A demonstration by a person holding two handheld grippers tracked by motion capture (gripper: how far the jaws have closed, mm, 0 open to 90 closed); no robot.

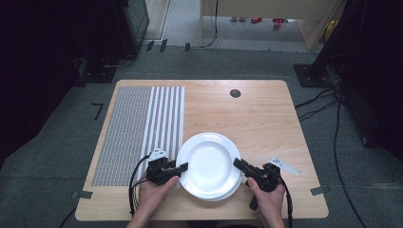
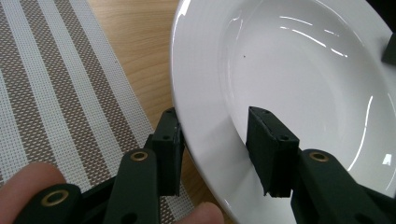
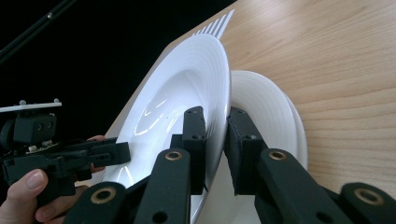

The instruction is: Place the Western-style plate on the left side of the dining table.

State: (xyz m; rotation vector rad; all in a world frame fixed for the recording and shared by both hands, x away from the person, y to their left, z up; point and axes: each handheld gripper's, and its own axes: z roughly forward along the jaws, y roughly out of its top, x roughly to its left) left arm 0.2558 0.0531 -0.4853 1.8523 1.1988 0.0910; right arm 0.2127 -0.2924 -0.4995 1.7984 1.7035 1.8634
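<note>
Two tools flank the top plate (image 1: pixel 209 161), apparently gripping opposite rims.

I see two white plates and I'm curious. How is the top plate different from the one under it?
The top plate is pinched at its rim by the right gripper; the bottom plate is not gripped. The top plate shows its whole shiny bowl, while the bottom plate peeks out at one edge. The top plate sits shifted off the bottom plate's middle. Both are round and white.

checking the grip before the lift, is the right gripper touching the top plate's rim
Touching. In the right gripper view the right gripper has a jaw pressed on each face of the top plate's rim, with no gap visible.
</note>
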